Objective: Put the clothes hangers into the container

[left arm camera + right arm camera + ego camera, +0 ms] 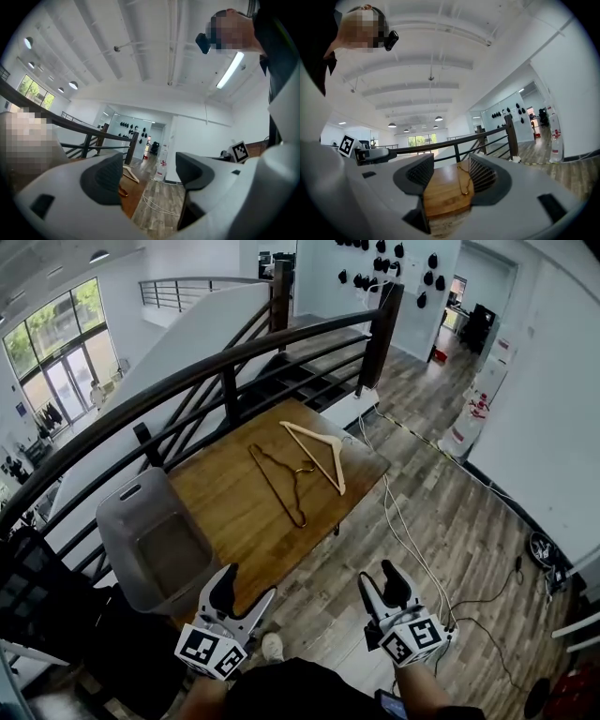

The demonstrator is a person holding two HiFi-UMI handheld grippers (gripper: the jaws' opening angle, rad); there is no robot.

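Grey plastic, the container [120,540] stands at the left end of the wooden table [230,512], close under the dark stair railing [234,357], and nothing can be seen inside it. Just right of it in the head view, at the near edge of the table, is the left gripper [248,589]. Its own view shows its jaws spread wide with nothing between them, only the table edge and the plank floor [441,521] beyond. Both task items lie further along the tabletop, outside the container and well apart from both grippers. A thin dark wire hanger [278,486] lies flat near the middle of the table. Just beside it to the right, a pale wooden hanger [319,454] lies flat towards the far right corner. Whether the two touch where their hooks meet cannot be told. Right of the table, over the floor, is the right gripper [382,582], pointing roughly level towards the table. In its own view its jaws also stand apart and pinch nothing. The tabletop and the wire hanger show through the gap between its ribbed pads [419,174], far beyond them. Pale cables [412,540] trail across the floor to the right of the table, running past the right gripper.
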